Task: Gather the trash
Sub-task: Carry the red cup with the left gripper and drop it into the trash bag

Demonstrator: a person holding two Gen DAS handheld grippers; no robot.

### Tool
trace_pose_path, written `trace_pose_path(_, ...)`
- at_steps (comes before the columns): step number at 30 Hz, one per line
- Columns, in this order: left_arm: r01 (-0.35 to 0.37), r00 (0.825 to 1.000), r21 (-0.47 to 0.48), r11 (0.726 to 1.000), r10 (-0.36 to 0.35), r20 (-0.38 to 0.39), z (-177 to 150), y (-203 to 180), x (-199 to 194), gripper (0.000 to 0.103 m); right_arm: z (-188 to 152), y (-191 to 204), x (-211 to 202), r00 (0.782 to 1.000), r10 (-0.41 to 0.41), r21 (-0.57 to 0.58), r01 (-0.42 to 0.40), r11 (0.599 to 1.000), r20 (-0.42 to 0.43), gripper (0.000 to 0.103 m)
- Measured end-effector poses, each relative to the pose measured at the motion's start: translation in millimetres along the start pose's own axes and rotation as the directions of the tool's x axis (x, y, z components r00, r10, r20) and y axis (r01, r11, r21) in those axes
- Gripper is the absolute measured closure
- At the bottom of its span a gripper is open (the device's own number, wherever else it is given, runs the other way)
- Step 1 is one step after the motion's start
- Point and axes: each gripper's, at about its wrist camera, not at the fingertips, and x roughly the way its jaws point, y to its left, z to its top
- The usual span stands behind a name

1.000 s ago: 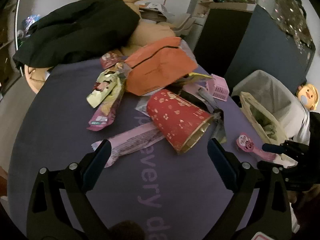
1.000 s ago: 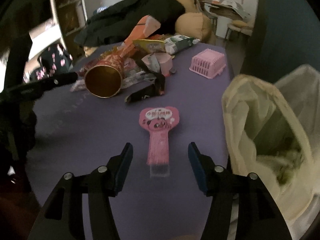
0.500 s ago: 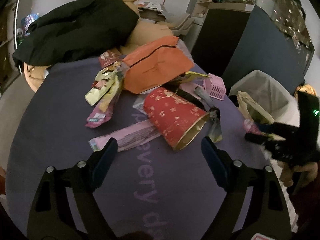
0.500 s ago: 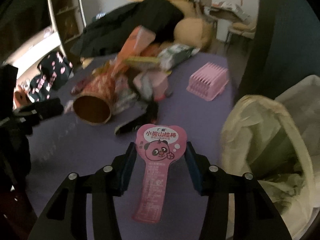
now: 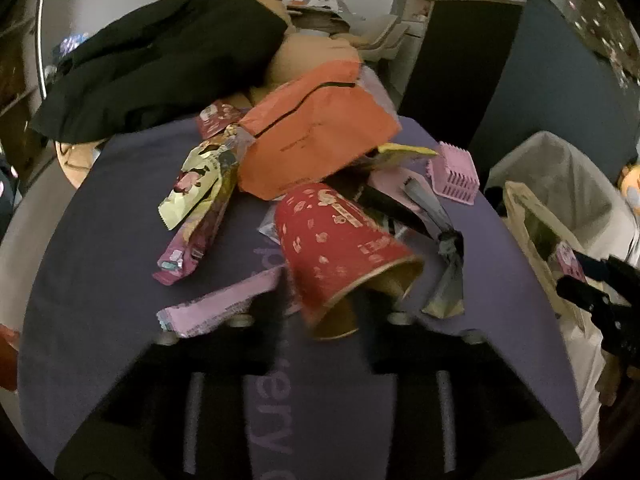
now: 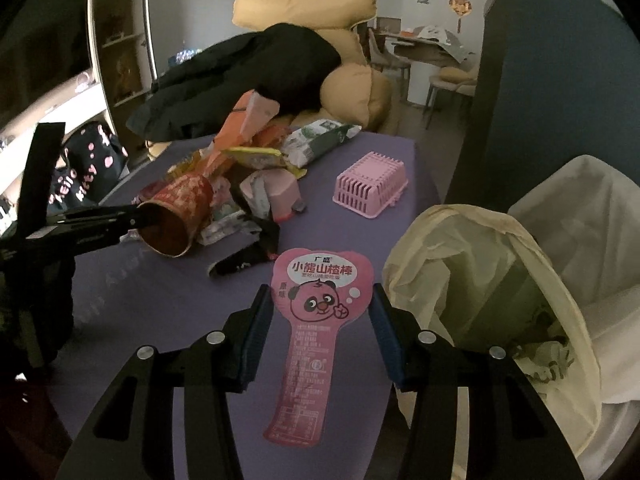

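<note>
Left hand-held gripper (image 5: pixel 320 308) closing on the cup (image 5: pixel 340 252) rim (light, crushable); right hand-held gripper (image 6: pixel 320 316) pinches flimsy wrapper (image 6: pixel 316 320) edgewise.

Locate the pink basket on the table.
In the right wrist view the pink basket sits upside down on the purple table, right of the wrapper pile and beyond the bin bag.
</note>
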Motion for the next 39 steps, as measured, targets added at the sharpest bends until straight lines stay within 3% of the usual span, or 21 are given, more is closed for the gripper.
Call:
trace_pose_path(3, 0.011, 0.999, -0.041, 0.999, -0.01, 0.035, 5, 8, -11, 0.096, 4, -3, -12, 0.999, -0.005, 0.003, 0.005, 1.0, 0.039, 0.056)
trace_pose_path(8, 0.034, 0.993, -0.025, 0.999, -0.031, 0.111, 22, 3, -43, 0.098, 13, -12, -33, 0.994, -0.025, 0.015, 0.023, 1.0, 0.103, 0.056)
trace_pose_path(12, 0.061, 0.984, 0.027, 0.998, -0.065, 0.165, 37, -21, -66, 0.099, 20, -24, -57, 0.985, -0.049, 0.025, 0.046, 0.999, 0.165, 0.056)
trace_pose_path(17, 0.15, 0.966, 0.104, 0.983, -0.168, 0.195, 63, -68, -88, 0.099, 28, -51, -92, 0.965, -0.109, 0.043, 0.102, 0.994, 0.24, 0.056)
trace_pose_path(22, 0.314, 0.937, 0.134, 0.94, -0.33, 0.118, 89, -132, -73, 0.099, 27, -88, -128, 0.932, -0.21, 0.082, 0.195, 0.977, 0.295, 0.056)
trace_pose_path(25, 0.375, 0.92, 0.169, 0.911, -0.388, 0.053, 92, -173, -52, 0.099, 22, -117, -143, 0.911, -0.274, 0.125, 0.246, 0.961, 0.308, 0.056)
trace_pose_path(28, 0.42, 0.906, 0.185, 0.888, -0.424, -0.024, 90, -210, -23, 0.099, 13, -146, -152, 0.895, -0.327, 0.175, 0.284, 0.943, 0.303, 0.056)
trace_pose_path(33, 0.479, 0.876, 0.145, 0.866, -0.46, -0.143, 88, -241, 33, 0.098, 4, -173, -146, 0.895, -0.346, 0.23, 0.288, 0.93, 0.282, 0.056)
trace_pose_path(34, 0.495, 0.865, 0.139, 0.858, -0.472, -0.171, 86, -246, 46, 0.094, 3, -176, -142, 0.897, -0.344, 0.235, 0.284, 0.93, 0.277, 0.056)
trace_pose_path(36, 0.502, 0.859, 0.137, 0.854, -0.475, -0.193, 82, -248, 57, 0.068, 5, -180, -132, 0.902, -0.339, 0.239, 0.279, 0.93, 0.267, 0.056)
trace_pose_path(39, 0.486, 0.867, 0.126, 0.865, -0.46, -0.189, 73, -241, 64, 0.06, 5, -180, -117, 0.914, -0.313, 0.242, 0.253, 0.937, 0.257, 0.056)
